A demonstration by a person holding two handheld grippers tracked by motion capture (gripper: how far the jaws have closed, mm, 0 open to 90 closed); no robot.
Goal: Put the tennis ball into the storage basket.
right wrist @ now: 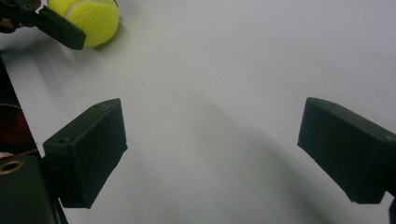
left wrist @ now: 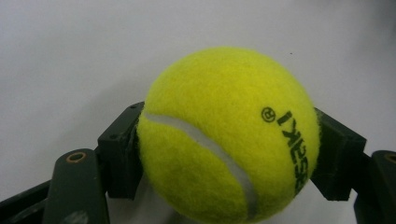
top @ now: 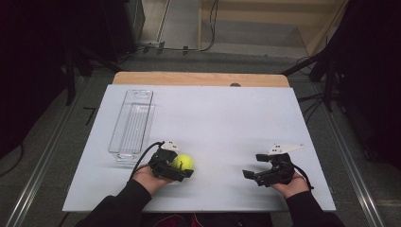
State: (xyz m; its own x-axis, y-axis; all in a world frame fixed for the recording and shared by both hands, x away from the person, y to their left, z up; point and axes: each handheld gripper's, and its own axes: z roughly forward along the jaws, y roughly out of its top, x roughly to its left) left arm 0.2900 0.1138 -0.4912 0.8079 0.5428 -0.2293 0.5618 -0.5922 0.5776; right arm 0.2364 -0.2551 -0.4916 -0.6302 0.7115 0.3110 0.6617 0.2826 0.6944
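Your left gripper (top: 182, 166) is clamped on the tennis ball (top: 183, 162), one black jaw pressed against each side of it. In the left gripper view the ball (left wrist: 229, 135) sits squarely between the pads, its white seam curving down across the front and black lettering running up its right side. The ball is low over the white table (top: 222, 118), at the near left part of it, just beyond your left hand (top: 150, 178).

That hand comes in from the bottom edge with a dark sleeve, the wrist angled so the gripper points toward the table's middle and to the right. The grey plate stands on top of the gripper and its cable loops back to the left.

Your right gripper (top: 252, 166) stands wide apart with nothing between its jaws; in the right gripper view only bare table surface lies between the two black pads (right wrist: 88, 154). Your right hand (top: 294, 183) holds it at the near right part of the table, jaws pointing left toward the other gripper, well apart from it. The right gripper view catches the ball (right wrist: 88, 18) and one of the left gripper's jaws at its upper left corner.

A clear plastic tray (top: 132, 124) lies on the table's left side, just beyond your left gripper, its long side running away from you.
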